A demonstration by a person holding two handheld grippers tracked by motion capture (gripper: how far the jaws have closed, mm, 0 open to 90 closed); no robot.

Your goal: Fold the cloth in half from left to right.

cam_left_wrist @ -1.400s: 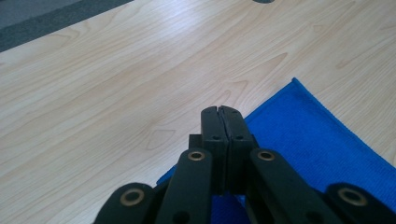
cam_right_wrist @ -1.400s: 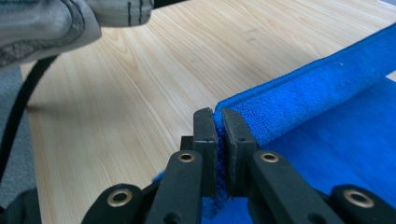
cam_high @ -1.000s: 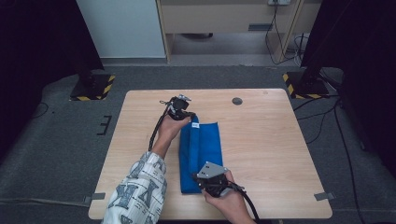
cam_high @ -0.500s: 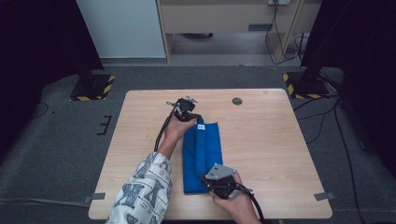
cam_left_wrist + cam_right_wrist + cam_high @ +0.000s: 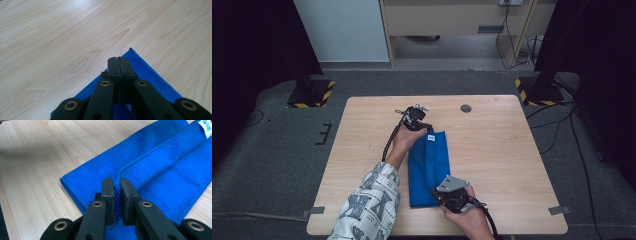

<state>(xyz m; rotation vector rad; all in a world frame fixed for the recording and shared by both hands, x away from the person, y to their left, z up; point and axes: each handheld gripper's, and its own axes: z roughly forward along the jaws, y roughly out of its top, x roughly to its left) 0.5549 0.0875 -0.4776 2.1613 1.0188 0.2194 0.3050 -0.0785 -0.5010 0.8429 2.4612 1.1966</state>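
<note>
Wood grain runs pale and even across the table (image 5: pixel 492 150) where we work, a rectangular top with a small dark round plug (image 5: pixel 466 108) set near its far edge. We see grey carpet (image 5: pixel 277 160) all round it, strips of tape by the near corners, and two black stands on yellow-and-black striped feet (image 5: pixel 309 94) beyond the far corners. A white panel (image 5: pixel 342 30) and a beige cabinet (image 5: pixel 452 20) close the room behind, with cables (image 5: pixel 562 130) trailing over the floor at the right.

Our blue towel (image 5: pixel 428 167) lies folded lengthwise near the middle of the table, its white label (image 5: pixel 206 127) at the far end. Our left gripper (image 5: pixel 117 60) sits at the towel's far corner, jaws pressed fully together over the blue edge; whether cloth is caught between them we cannot tell. Our right gripper (image 5: pixel 117 185) is at the near end, jaws narrow and clamped on a raised ridge of the towel.
</note>
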